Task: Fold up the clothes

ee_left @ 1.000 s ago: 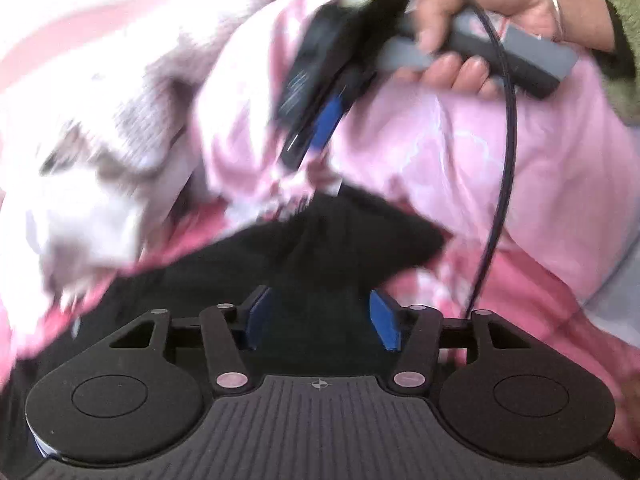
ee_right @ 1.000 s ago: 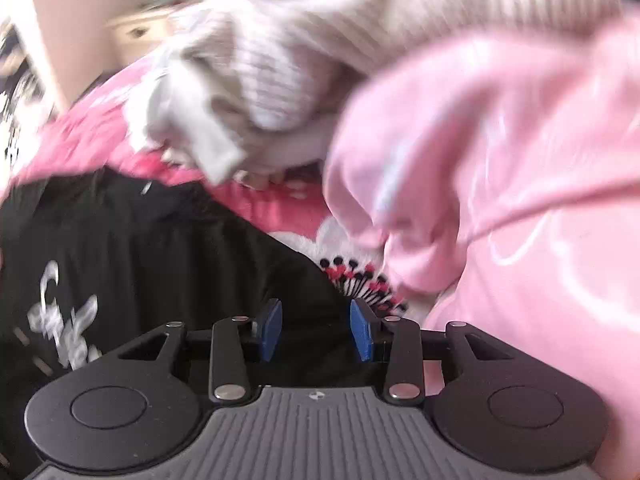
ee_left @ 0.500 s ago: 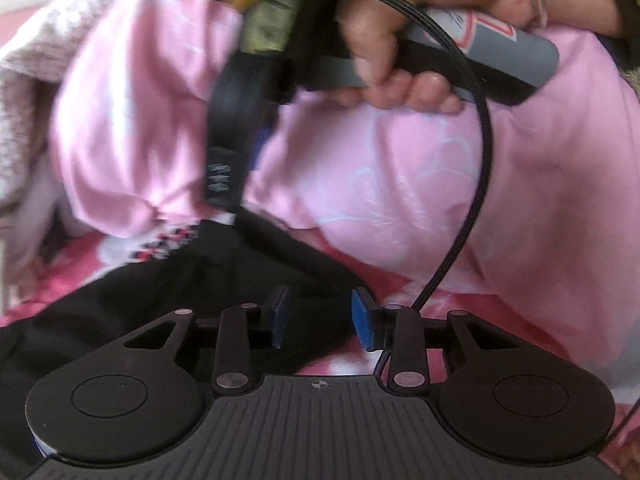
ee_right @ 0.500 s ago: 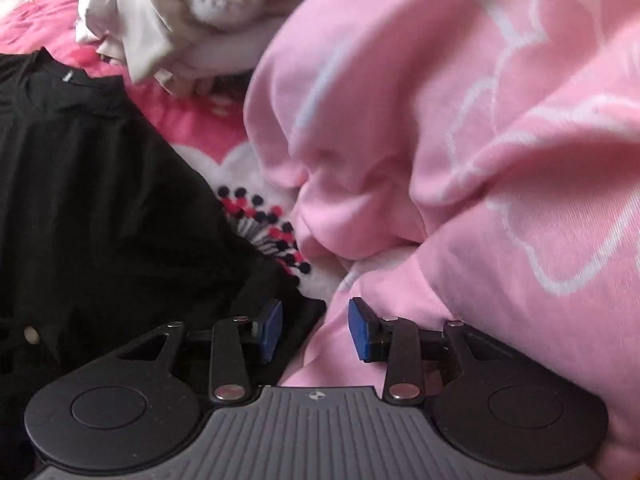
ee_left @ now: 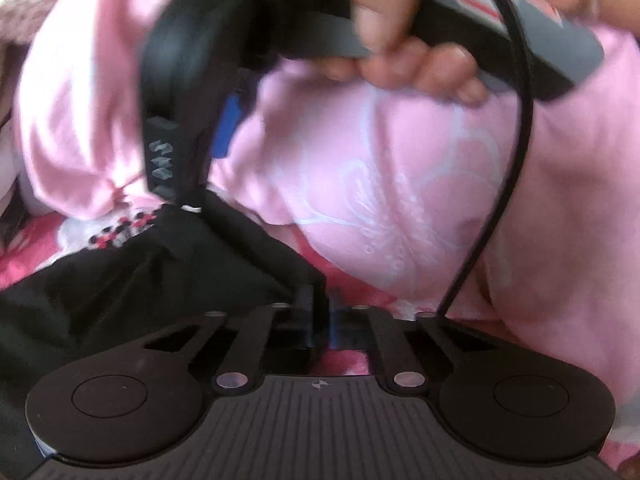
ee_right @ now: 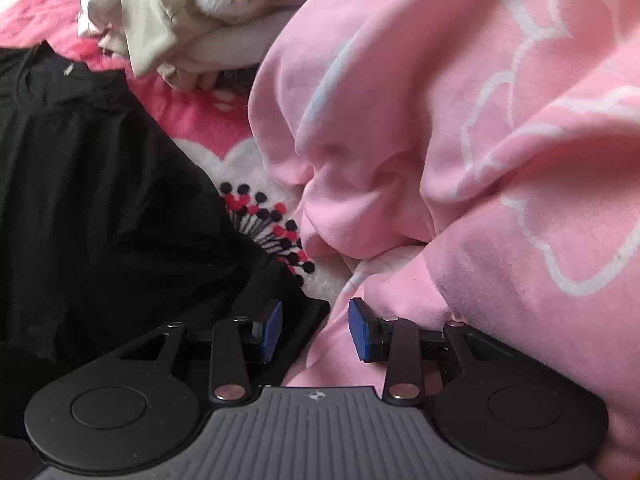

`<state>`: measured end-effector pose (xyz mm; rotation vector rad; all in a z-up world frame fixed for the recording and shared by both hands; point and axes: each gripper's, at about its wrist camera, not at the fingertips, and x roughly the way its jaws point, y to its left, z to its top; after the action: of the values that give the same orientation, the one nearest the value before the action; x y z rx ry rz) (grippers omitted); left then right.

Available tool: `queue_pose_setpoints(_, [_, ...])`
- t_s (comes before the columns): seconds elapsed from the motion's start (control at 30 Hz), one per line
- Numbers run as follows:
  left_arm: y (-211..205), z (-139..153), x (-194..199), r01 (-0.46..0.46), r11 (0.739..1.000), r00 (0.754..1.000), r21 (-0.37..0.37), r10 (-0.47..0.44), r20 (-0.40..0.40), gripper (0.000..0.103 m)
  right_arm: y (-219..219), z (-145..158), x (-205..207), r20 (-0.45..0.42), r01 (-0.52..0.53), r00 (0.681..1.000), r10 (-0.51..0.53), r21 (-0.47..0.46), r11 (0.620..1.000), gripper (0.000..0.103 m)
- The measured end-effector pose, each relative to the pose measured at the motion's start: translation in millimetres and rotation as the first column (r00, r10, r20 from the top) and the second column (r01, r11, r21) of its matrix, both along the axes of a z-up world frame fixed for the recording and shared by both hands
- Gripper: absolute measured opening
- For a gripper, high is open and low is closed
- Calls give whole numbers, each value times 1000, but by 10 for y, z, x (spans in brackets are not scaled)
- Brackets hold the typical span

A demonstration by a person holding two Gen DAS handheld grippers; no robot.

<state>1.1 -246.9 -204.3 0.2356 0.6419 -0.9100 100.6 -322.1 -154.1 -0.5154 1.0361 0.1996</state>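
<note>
Left gripper (ee_left: 318, 320) jaws pinch the black garment (ee_left: 140, 280) corner, near centre; right gripper (ee_right: 314, 326) jaws spread over its edge. Thin pinch may slip; pink garment (ee_right: 460, 140) crowds right.

A home bed: floral pink blanket (ee_right: 208, 120) under heaped clothes (ee_right: 460, 120)

Your left gripper (ee_left: 320, 322) has just been closing, and its fingers now pinch a corner of the black garment (ee_left: 160, 280). Your right gripper (ee_right: 315, 330) points steeply down with its blue fingers (ee_right: 362, 330) apart, pressing on nothing. Your right hand (ee_left: 408, 20) wraps around its grey handle.
</note>
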Motion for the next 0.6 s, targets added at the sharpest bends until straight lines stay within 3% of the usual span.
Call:
queue_pose_setpoints(0.2, [366,175,-58,-111,982,993,-152,104,-56,1,13,70,-8,0,15,1000,-15,88,996,38])
queue_pose_setpoints(0.37, [670,402,-117,-209,940,978,-271,194,-80,1,-13,175,35,-12,63,998,-62,219,974,38])
queue_pose_setpoints(0.5, [947,531,-92,-286,896,958,-341,260,-121,1,-43,351,28,-8,102,994,-108,398,912,38])
queue_pose_setpoints(0.6, [1183,543,-75,-361,855,931,-373,306,-199,1,-71,486,8,-13,110,992,-123,544,832,39])
